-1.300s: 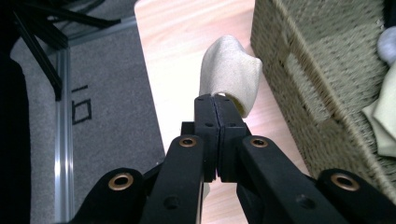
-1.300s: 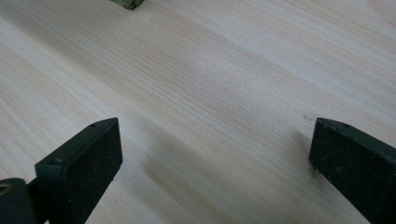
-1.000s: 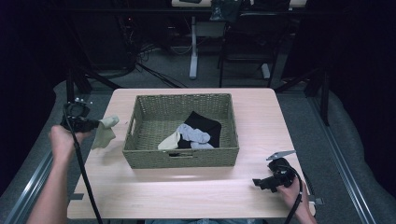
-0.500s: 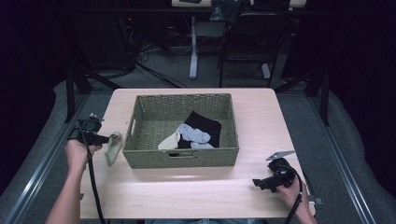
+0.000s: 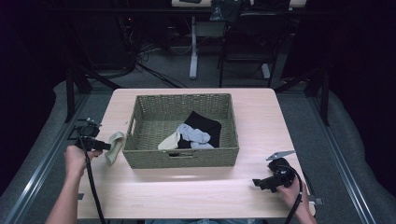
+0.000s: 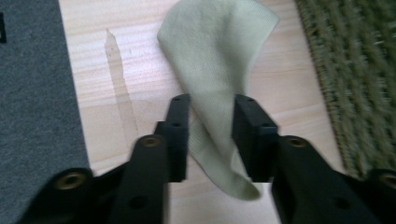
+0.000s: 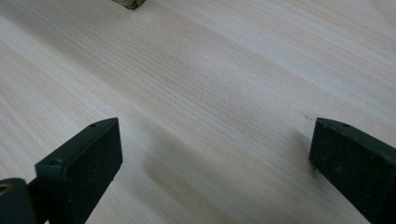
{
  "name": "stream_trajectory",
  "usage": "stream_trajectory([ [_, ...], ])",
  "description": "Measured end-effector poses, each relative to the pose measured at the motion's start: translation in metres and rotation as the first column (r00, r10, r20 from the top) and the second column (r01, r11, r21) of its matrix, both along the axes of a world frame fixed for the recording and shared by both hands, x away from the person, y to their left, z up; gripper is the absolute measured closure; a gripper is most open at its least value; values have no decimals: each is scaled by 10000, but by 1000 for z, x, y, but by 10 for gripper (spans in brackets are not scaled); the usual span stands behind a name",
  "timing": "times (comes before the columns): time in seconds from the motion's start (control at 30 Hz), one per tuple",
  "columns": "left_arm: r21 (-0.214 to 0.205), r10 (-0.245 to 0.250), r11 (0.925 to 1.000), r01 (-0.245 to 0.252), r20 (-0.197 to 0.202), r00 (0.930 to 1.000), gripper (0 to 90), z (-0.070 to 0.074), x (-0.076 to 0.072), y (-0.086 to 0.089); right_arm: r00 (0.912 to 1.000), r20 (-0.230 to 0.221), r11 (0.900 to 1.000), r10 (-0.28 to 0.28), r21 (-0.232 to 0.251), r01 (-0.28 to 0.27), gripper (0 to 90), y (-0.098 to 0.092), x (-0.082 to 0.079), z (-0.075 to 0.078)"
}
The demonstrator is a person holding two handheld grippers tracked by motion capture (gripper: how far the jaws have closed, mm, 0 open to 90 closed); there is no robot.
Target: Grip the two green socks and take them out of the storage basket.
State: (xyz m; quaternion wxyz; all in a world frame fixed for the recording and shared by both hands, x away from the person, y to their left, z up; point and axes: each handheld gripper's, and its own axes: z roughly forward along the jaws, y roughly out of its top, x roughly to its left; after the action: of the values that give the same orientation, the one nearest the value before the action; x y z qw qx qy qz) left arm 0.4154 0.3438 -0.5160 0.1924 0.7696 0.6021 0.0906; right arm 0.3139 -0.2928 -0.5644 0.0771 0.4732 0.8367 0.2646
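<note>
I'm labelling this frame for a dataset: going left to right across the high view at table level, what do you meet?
Left gripper → pale green sock → wicker basket → right gripper.

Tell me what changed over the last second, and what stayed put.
The left gripper, still pinching the pale green sock, moved down toward the person's side and lowered it beside the basket's left wall; the sock's end now seems to reach the table. The right gripper stayed open, low at the right front corner. The basket and the socks in it did not move.
</note>
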Motion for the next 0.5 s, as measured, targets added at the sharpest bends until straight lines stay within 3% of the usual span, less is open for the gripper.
stream_trajectory([
  [0.03,-30,39,10000,-39,77,10000,605,5,-1,0,10000,13,10000,7,34,-7,19,0,0,0],
  [0.3,114,-191,9998,180,1039,9944,217,59,-7,-8,9999,90,9999,-133,34,133,20,1,0,-1],
  [0.5,177,-489,9988,465,1738,9836,158,100,-7,-22,9998,109,9999,-136,59,135,19,1,0,-1],
])
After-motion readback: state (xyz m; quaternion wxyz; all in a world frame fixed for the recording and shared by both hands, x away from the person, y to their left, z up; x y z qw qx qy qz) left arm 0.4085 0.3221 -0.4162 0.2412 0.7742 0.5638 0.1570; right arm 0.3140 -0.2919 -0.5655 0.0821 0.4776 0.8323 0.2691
